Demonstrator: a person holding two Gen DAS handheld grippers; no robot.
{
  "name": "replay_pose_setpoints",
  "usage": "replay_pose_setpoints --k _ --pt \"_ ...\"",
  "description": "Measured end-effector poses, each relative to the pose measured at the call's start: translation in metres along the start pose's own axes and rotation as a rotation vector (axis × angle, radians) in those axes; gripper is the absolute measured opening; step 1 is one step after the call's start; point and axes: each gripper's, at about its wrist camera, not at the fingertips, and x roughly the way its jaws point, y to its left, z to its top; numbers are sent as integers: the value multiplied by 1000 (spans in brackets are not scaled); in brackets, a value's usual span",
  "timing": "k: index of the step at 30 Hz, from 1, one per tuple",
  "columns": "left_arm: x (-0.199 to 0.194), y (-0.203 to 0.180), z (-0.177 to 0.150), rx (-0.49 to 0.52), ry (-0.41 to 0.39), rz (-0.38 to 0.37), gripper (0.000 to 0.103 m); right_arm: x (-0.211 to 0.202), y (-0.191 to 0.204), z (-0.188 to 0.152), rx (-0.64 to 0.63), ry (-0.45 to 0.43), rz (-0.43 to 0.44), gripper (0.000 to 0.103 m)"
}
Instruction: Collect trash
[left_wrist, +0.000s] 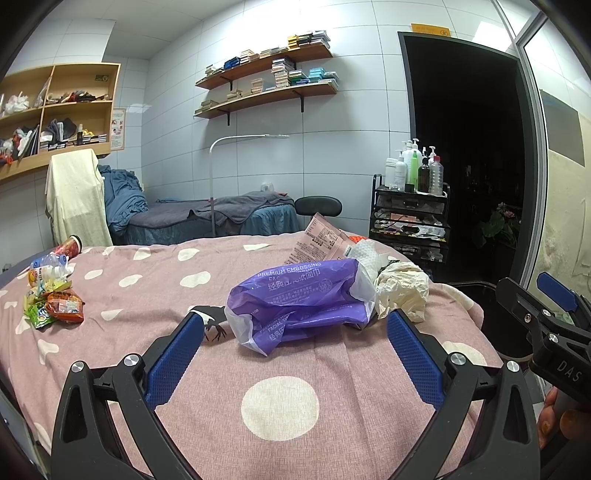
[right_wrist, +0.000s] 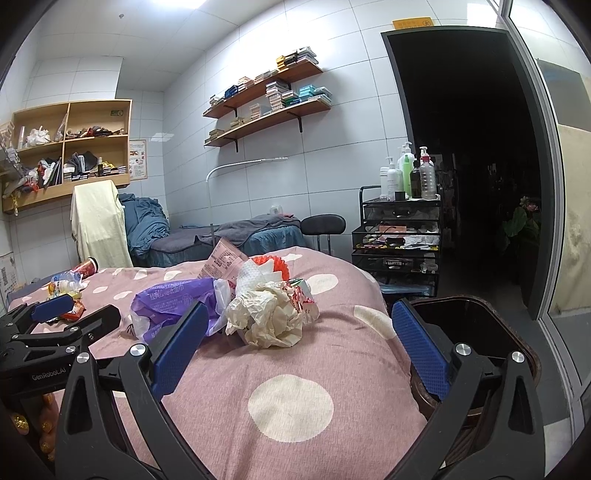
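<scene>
Both tools empty, so I judge this as the reach-in stage before the first grab. My left hand-held gripper (left_wrist: 295, 328) has its blue pads spread wide, nothing between them, lined up on the purple tissue pack wrapper (left_wrist: 299, 301) lying on the pink spotted bed (left_wrist: 280, 402). My right hand-held gripper (right_wrist: 295, 328) is also spread wide and empty, aimed at the crumpled cream paper wad (right_wrist: 271, 319) just beside the wrapper. Trash sits in one heap mid-bed: wrapper, paper wad, a white embossed towel (right_wrist: 255, 275), a pink flat packet (right_wrist: 225, 264) sticking up behind. Second heap far left on the bed: snack wrappers (left_wrist: 59, 306), a crushed water bottle (left_wrist: 50, 263), a red cup (left_wrist: 72, 245) on its side. Dark bin (right_wrist: 476, 325) stands off the bed's right edge, close to my right pad. Next move likely calls for pushing the left forward, closing on the wrapper, carrying it right to the bin. Wrapper is limp and slick, may slip; wad touches it, so it could drag along. My right tool sits between wrapper and bin, in the way of the carry.
</scene>
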Motion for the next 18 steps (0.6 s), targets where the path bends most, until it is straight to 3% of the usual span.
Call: replay_pose_setpoints --k 13,18 --pt "0 3 -4 2 9 13 98 3 2 -1 0 32 11 98" --pt "5 7 -5 6 30 33 98 10 3 -1 -8 81 18 98"
